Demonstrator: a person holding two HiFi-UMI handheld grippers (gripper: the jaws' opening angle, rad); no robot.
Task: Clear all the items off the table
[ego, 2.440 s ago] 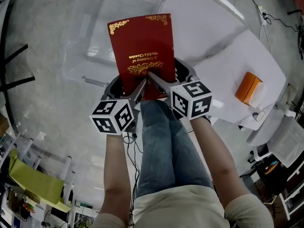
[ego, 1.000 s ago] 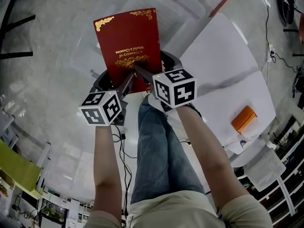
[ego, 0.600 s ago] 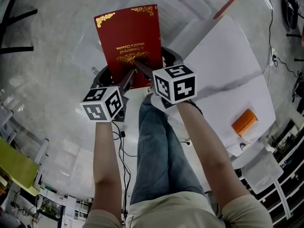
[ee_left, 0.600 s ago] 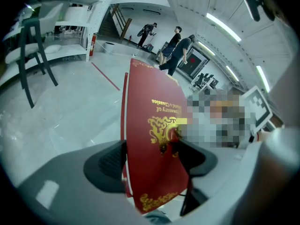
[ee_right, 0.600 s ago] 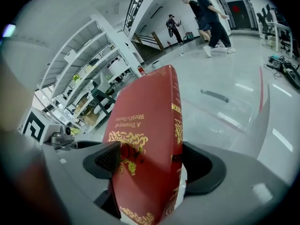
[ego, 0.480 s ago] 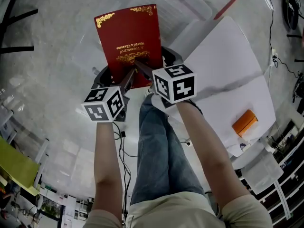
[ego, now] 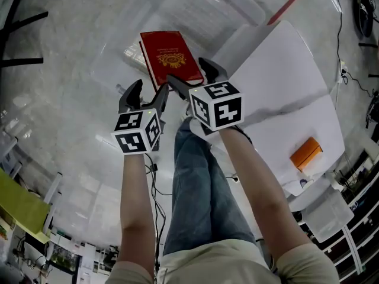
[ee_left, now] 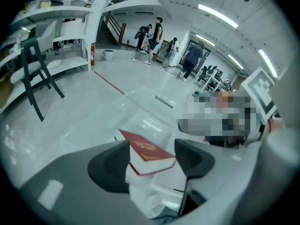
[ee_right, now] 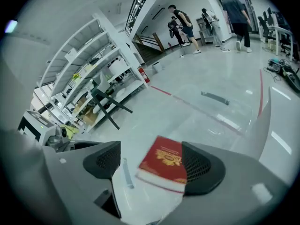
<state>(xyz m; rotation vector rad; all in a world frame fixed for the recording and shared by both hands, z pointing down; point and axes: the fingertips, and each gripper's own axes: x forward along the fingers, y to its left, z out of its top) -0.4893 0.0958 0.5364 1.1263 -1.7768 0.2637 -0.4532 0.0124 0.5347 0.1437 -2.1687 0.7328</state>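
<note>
- A red book (ego: 170, 58) with gold ornament on its cover lies flat-faced, cover up, below both grippers and within the outline of a clear plastic bin (ego: 195, 10) on the floor. Whether it has settled there cannot be told.
- The left gripper (ego: 147, 94) has its 2 jaws spread; they have just been closing a little, with nothing pressed between them.
- The right gripper (ego: 194, 77) is also spread wide and grips nothing. The book shows beyond its pads, touching neither.
- Judged by its look, the book is a stiff hardback of moderate weight, and its glossy boards are likely slick. The firmest hold would pinch across its thickness, near the spine.
- The bin's walls hem the book in, so any reach must come from above. The edge of the white table (ego: 284, 81) lies just to the right, and open floor spreads to the left.
- An orange box (ego: 305, 152) sits on the table, well apart from both grippers.
</note>
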